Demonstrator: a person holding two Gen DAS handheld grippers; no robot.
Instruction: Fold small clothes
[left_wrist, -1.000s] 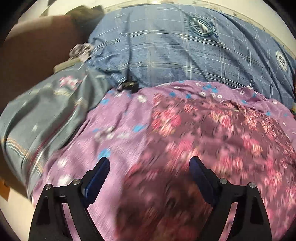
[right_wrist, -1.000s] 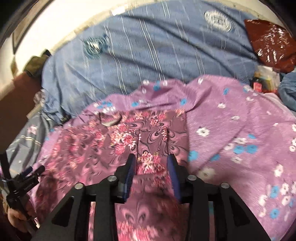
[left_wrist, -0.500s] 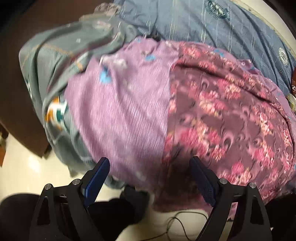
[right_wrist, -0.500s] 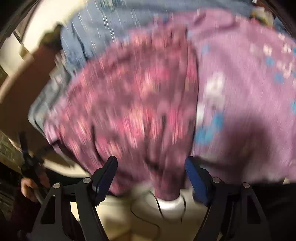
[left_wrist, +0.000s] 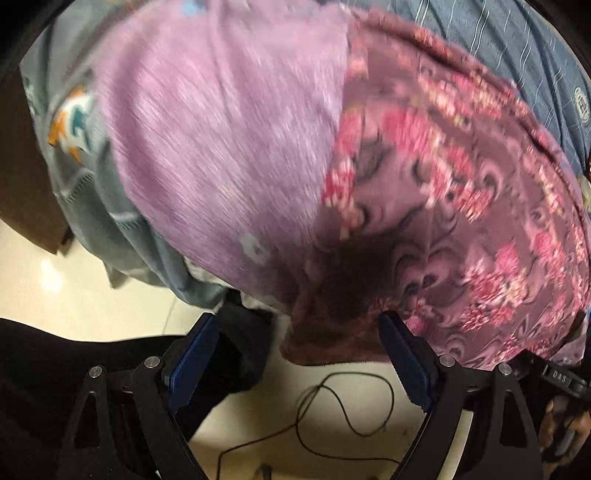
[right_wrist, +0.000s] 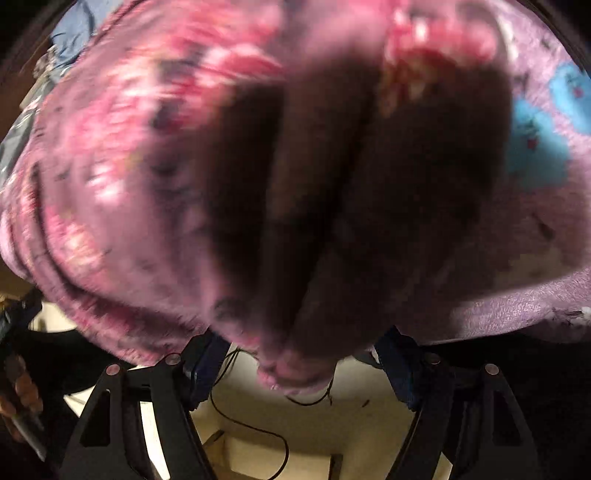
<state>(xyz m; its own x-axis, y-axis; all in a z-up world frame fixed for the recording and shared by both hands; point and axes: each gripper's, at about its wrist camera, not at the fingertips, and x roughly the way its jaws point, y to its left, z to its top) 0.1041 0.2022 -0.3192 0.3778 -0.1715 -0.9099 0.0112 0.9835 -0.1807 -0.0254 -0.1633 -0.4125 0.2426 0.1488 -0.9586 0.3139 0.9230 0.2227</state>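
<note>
Both grippers now tipped down over the bed edge, right gripper (right_wrist: 301, 363) jaws just opened wide, left gripper (left_wrist: 297, 360) spread, floral garment (left_wrist: 443, 206) lower right, its hem (right_wrist: 291, 369) blurred between the right fingers, contact unclear.

A pale lilac blanket (left_wrist: 221, 140) with small white flowers filled the upper left and middle of the left wrist view. Along the left edge of the frame a grey cloth (left_wrist: 85, 158) with an orange and teal print hung below it. A blue plaid sheet (left_wrist: 535, 55) bearing a round emblem lay in the upper right corner. A cream tiled floor (left_wrist: 74, 295) showed at lower left, and a thin black cable (left_wrist: 347, 417) looped across it at bottom centre. A brown wooden piece (left_wrist: 26, 206) stood at the far left edge. In the right wrist view the floor and cable (right_wrist: 255, 428) showed again at bottom centre
</note>
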